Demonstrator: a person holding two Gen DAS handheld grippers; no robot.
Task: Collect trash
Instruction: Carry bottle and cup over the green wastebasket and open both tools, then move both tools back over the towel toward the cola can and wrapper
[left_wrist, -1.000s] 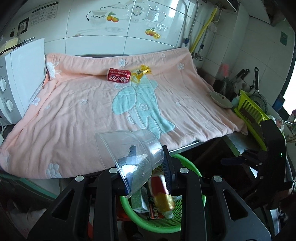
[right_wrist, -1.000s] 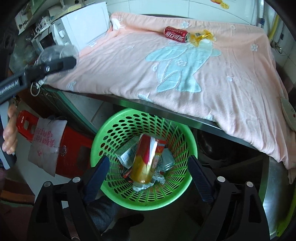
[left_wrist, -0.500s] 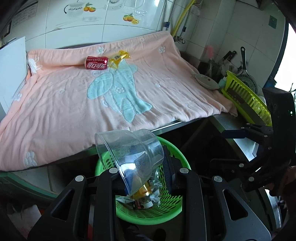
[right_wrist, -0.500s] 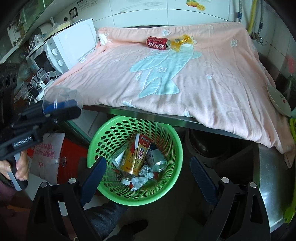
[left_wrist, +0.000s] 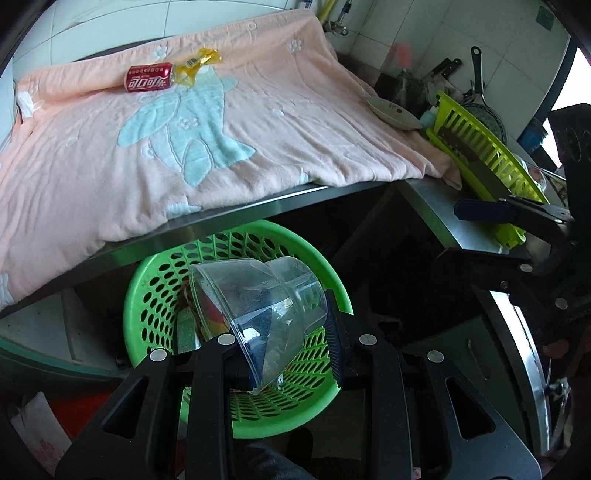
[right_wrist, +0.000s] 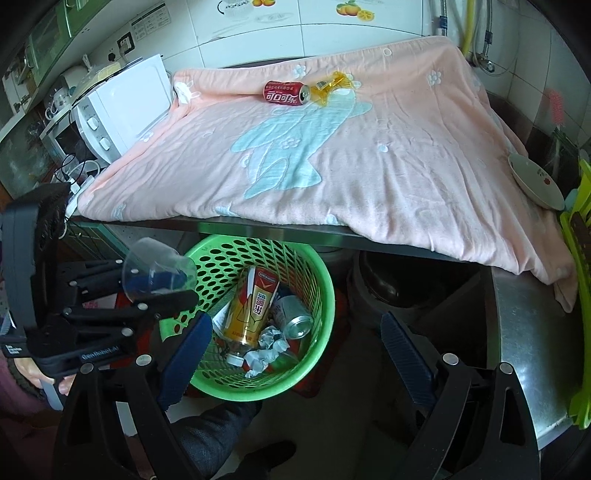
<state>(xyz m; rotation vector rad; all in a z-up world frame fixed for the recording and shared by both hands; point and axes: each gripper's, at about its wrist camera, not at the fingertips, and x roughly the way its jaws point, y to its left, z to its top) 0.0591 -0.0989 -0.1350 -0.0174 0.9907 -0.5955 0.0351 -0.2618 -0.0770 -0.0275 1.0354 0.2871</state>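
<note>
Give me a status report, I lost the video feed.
Left tool shut on clear plastic cup, above green basket. Right tool open, empty. Red can and yellow wrapper on pink blanket. Nothing blocking.

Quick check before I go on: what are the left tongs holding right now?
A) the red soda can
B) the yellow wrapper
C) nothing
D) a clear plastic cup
D: the left tongs are shut on the clear plastic cup above the green basket; the red soda can and yellow wrapper lie on the pink blanket.
</note>
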